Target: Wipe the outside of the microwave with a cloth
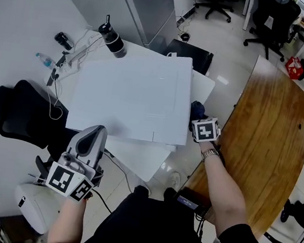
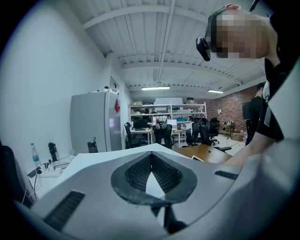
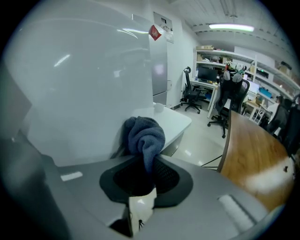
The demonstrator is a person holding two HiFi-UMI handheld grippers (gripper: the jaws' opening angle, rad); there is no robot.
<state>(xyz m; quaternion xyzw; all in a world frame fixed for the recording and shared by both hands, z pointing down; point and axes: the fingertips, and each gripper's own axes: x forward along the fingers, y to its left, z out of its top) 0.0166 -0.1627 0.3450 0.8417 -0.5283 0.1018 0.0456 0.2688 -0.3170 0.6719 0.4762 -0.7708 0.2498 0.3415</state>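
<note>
While the left gripper [image 1: 92, 134] hangs by the near-left corner of the large white box-shaped microwave [image 1: 133, 91], its 2 jaws closed together on nothing, the right gripper [image 1: 198, 117] clamps a bunched dark-blue terry cloth [image 1: 197, 107]. The cloth sits at the microwave's right side wall, above the white tabletop [image 1: 204, 87]; I cannot tell whether it touches the wall.
</note>
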